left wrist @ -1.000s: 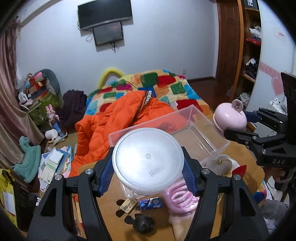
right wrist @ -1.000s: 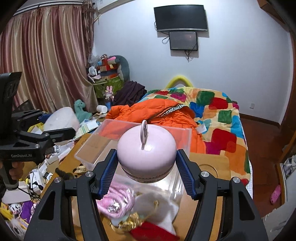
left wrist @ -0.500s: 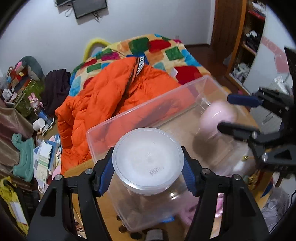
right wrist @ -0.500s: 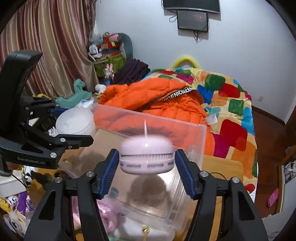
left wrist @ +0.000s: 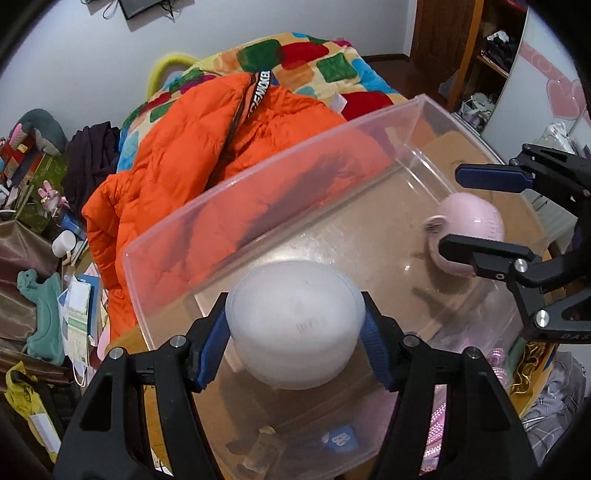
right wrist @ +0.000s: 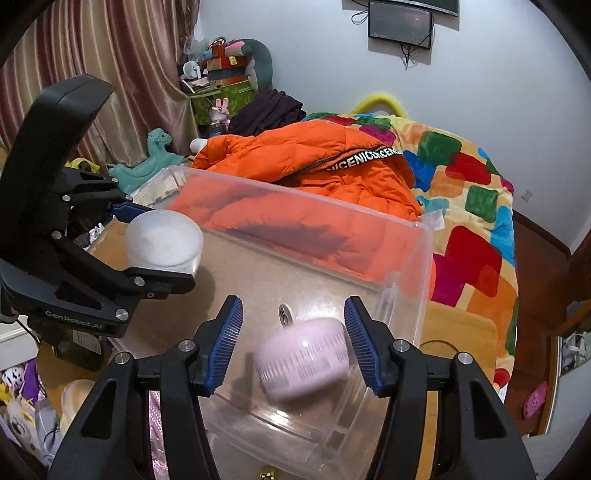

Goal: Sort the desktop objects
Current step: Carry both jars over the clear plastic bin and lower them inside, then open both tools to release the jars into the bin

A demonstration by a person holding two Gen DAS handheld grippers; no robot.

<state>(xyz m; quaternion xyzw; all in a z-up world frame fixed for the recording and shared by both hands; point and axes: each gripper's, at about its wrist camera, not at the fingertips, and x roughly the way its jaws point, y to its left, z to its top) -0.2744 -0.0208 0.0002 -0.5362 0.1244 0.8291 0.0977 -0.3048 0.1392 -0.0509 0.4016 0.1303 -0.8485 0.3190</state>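
Nearest us, the left gripper is clamped on a frosted round tub, one blue pad on each side. A second ago we held it above the bench clutter; now it hangs tipped downward inside the mouth of the clear plastic bin and is not yet set down. The right gripper has narrowed a little within the last second, yet its jaws stand part-open with the pink dome-shaped gadget between them: there is a clear gap at the left pad, and the gadget sits tilted, blurred and lower than the pads, where before it was squeezed upright. We judge it has come loose and is dropping or settling on the bin's floor at the right end, so that item is as good as sorted and the tub is next. The bin rests on a wooden bench, with a pink coiled cord and small bits showing through its near wall. Beyond lie an orange down jacket on a bed with a patchwork quilt, then a striped curtain and a wall screen.
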